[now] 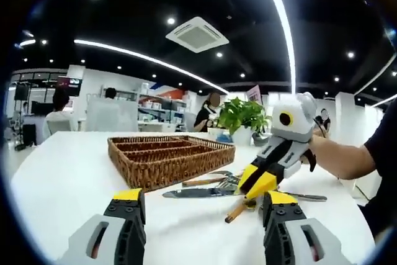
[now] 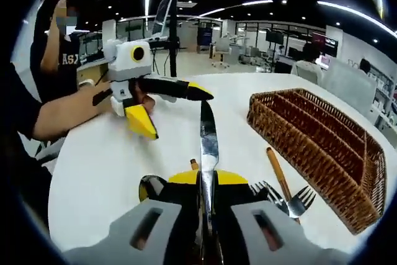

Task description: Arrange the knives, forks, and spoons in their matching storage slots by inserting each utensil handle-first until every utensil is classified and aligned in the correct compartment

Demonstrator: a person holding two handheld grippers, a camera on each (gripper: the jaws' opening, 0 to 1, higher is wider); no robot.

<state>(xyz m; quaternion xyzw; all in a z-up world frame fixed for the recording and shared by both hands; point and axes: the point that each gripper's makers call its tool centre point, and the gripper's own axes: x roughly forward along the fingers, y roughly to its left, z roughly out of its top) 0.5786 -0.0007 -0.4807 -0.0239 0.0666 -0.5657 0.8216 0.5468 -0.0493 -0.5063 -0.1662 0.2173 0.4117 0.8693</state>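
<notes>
So in the left gripper view, the left gripper (image 1: 201,212) sits low over the white table (image 1: 68,178) with its yellow-tipped jaws wide apart and nothing between them. Ahead sits the wicker tray (image 1: 169,158), long compartments inside, none of the cutlery visibly in it from here. Just right of the tray there's the loose pile: a knife (image 1: 197,192) lying flat, a wooden-handled piece (image 1: 236,211) poking toward the camera, more metal bits behind. The right gripper (image 1: 257,181) is nosed down right into that pile, a person's hand (image 1: 319,147) on it. A potted plant (image 1: 243,118) stands behind. Right gripper view: its jaws are clamped on the knife (image 2: 208,144), blade pointing straight away over the table. A fork (image 2: 291,202) with a wooden handle lies just right of the jaws, a spoon bowl (image 2: 151,185) peeks out on the left. The tray (image 2: 316,147) is off right, well apart from the knife. The left gripper (image 2: 170,108) hangs open across the table. There's white lettering on a person's dark shirt (image 2: 69,59), too cut off to read properly.
</notes>
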